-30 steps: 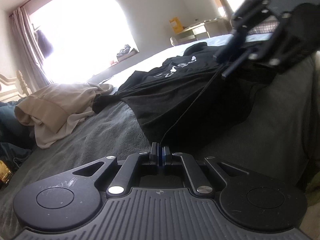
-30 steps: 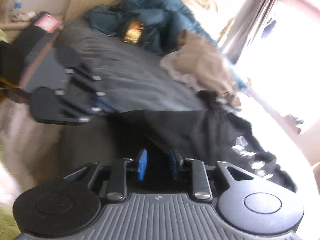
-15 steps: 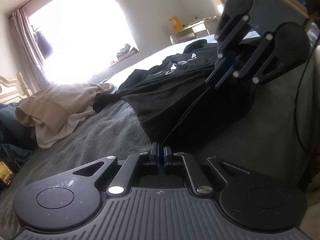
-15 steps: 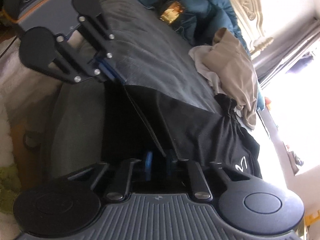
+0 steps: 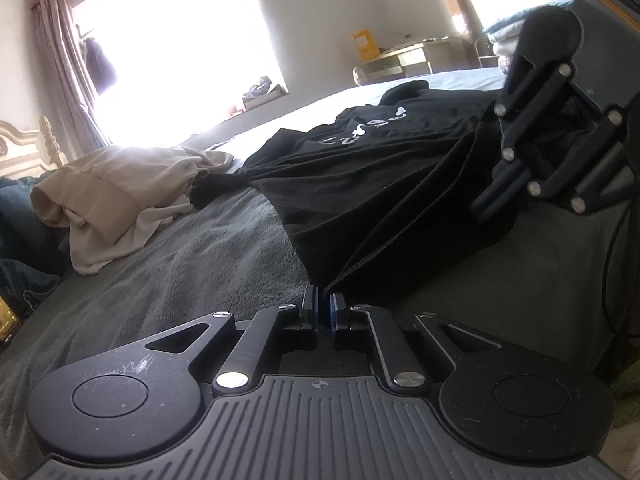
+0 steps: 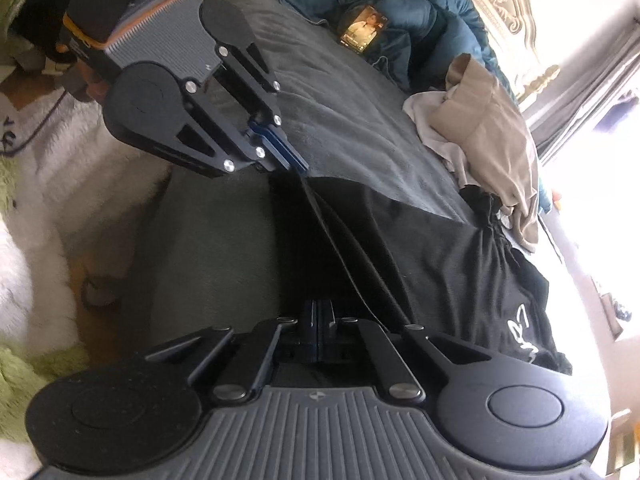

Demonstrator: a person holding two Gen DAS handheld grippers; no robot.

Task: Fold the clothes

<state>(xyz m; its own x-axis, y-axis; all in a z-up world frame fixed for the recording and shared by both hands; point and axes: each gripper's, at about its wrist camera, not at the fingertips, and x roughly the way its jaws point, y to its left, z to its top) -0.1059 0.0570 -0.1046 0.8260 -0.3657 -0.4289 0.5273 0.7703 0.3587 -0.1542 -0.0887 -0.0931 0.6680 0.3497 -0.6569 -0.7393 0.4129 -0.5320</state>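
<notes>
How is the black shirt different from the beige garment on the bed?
The black printed shirt is spread out flat, while the crumpled beige garment lies bunched in a heap. The black shirt's hem is pinched by the left tool and right tool; the beige garment is untouched. Both rest on the grey blanket.

Hidden and cropped regions, both wrist views.
The window (image 5: 172, 40) is washing out to white; the white lettering (image 6: 524, 330) is too small for reading; the bed (image 6: 360, 92) is running past the frame edges.
</notes>
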